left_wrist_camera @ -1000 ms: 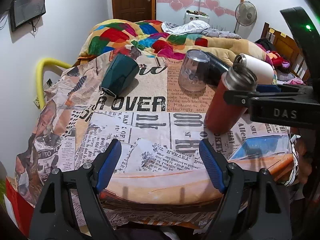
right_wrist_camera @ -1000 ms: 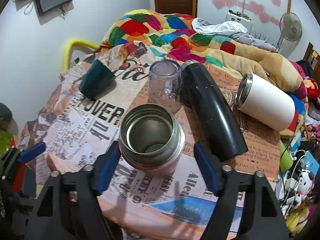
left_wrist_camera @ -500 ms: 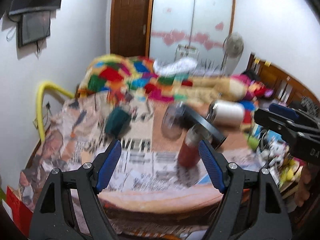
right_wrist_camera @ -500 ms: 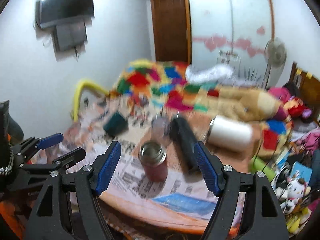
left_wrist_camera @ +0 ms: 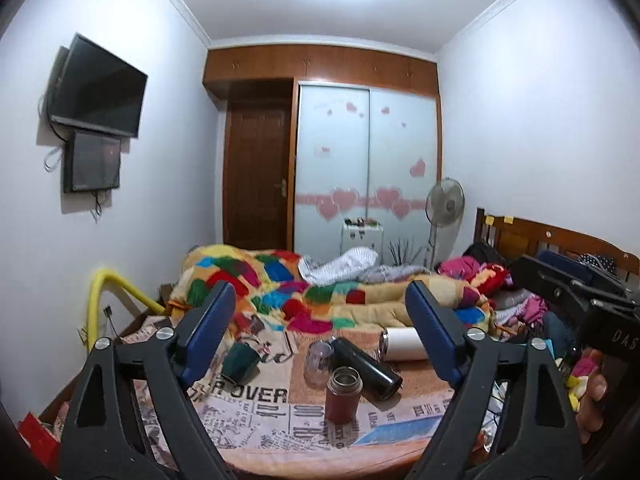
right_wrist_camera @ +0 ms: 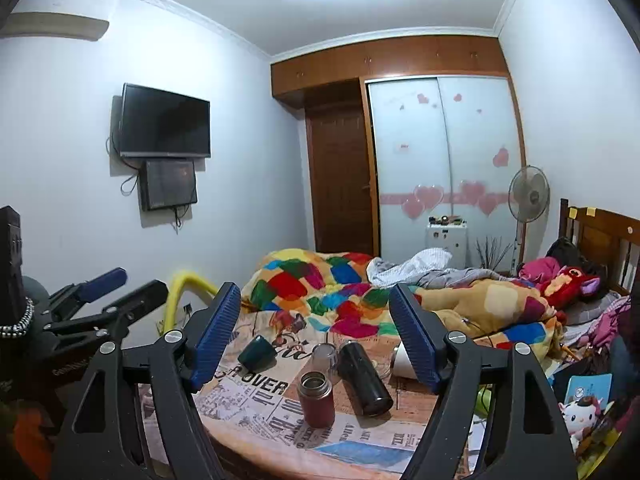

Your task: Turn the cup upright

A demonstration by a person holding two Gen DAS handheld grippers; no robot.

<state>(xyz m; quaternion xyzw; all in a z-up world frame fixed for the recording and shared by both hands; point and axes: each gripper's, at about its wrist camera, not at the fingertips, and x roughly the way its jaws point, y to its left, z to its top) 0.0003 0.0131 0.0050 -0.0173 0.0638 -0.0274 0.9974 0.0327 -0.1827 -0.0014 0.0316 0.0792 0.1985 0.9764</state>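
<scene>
A dark red metal cup (left_wrist_camera: 343, 399) stands upright, mouth up, on the newspaper-print tablecloth (left_wrist_camera: 248, 412); it also shows in the right wrist view (right_wrist_camera: 316, 399). My left gripper (left_wrist_camera: 320, 336) is open and empty, held well back from the table. My right gripper (right_wrist_camera: 316, 336) is open and empty, also held back and above. A black flask (right_wrist_camera: 364, 378), a white tumbler (left_wrist_camera: 401, 344) and a dark green cup (left_wrist_camera: 240, 361) lie on their sides. A clear cup (left_wrist_camera: 318, 362) stands behind the red cup.
A bed with a colourful quilt (left_wrist_camera: 280, 284) lies behind the table. A yellow rail (left_wrist_camera: 116, 288) is at the left. Toys and clutter (right_wrist_camera: 580, 412) sit at the right. A fan (right_wrist_camera: 528, 196), wardrobe and wall TV are at the back.
Both grippers have pulled back and up from the table. The right gripper, which had its jaws around the red cup, is now far from it. The red cup stays upright.
</scene>
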